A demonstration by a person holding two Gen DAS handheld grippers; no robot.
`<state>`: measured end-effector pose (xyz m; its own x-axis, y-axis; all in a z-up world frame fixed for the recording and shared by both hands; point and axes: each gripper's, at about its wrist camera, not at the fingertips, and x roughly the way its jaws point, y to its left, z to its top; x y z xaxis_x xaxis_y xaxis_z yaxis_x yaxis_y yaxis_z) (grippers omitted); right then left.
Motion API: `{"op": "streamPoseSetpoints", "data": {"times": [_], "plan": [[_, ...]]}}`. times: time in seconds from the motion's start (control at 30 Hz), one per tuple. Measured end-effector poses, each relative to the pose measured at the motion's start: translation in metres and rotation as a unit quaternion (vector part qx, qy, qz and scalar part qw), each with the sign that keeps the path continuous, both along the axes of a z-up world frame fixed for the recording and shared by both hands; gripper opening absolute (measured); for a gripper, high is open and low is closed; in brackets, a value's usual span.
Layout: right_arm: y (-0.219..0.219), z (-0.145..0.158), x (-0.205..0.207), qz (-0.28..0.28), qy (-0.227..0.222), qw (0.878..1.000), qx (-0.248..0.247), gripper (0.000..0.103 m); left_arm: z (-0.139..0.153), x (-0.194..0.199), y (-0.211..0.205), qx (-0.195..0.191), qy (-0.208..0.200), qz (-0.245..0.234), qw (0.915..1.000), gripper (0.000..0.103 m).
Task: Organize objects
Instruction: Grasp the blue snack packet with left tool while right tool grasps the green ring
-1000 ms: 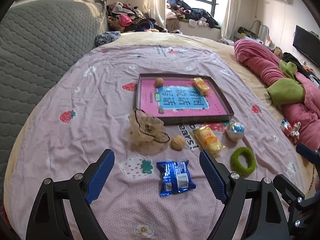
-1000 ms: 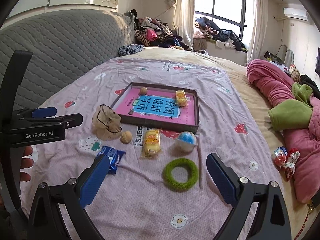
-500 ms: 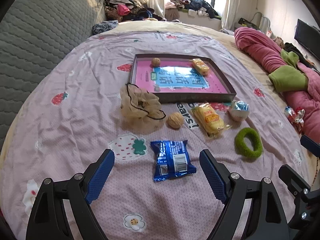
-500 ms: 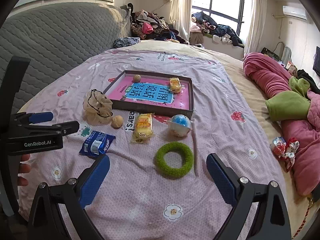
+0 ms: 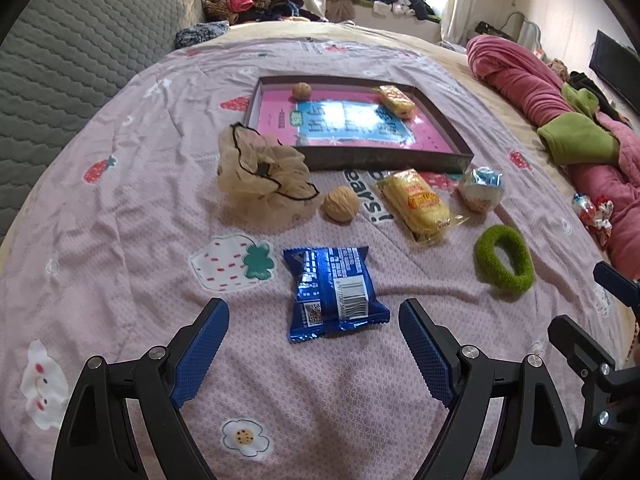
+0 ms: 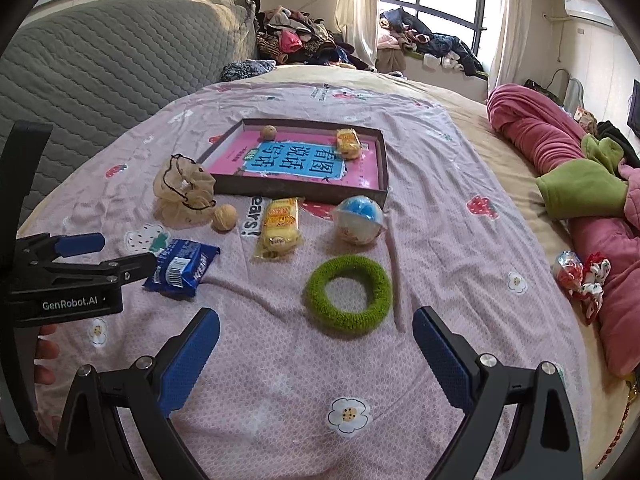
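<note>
Left gripper (image 5: pixel 314 344): low over the bed, pointing forward; jaws spread wide, holding nothing.
Blue snack packet (image 5: pixel 333 290): flat on the bedsheet (image 5: pixel 120 220), just ahead of the left jaws at 12 o'clock, between their lines but not touched.
Right gripper (image 6: pixel 316 354): hovers level; jaws spread wide, holding nothing.
Green ring (image 6: pixel 349 294): on the sheet just past the right jaws, 12 o'clock.
Tray (image 5: pixel 440 158): farther off at 12 o'clock; carries a walnut (image 5: pixel 301 91) and a yellow cake packet (image 5: pixel 396 101).
Before the tray: mesh scrunchie (image 5: pixel 264 174), second walnut (image 5: pixel 341 204), second yellow packet (image 5: pixel 416 204), wrapped ball (image 5: pixel 481 189).
</note>
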<state>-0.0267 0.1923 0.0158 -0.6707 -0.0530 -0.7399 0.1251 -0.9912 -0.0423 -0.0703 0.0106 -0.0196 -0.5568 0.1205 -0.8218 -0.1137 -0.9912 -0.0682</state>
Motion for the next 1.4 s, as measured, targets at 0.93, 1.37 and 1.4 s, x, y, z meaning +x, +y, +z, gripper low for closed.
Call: {"op": "streamPoseSetpoints", "data": {"times": [0.93, 1.37, 1.4], "plan": [[0.010, -0.044, -0.042, -0.017, -0.039, 0.999, -0.002, 0.098, -0.038, -0.035, 0.010, -0.006, -0.036, 0.003, 0.9993, 0.088], [0.014, -0.056, -0.059, -0.027, -0.047, 0.999, -0.001, 0.096, -0.049, -0.050, 0.018, -0.020, -0.037, 0.012, 0.9990, 0.088], [0.014, -0.058, -0.061, -0.027, -0.049, 0.998, -0.001, 0.096, -0.050, -0.050, 0.019, -0.022, -0.037, 0.013, 0.9990, 0.088]]}}
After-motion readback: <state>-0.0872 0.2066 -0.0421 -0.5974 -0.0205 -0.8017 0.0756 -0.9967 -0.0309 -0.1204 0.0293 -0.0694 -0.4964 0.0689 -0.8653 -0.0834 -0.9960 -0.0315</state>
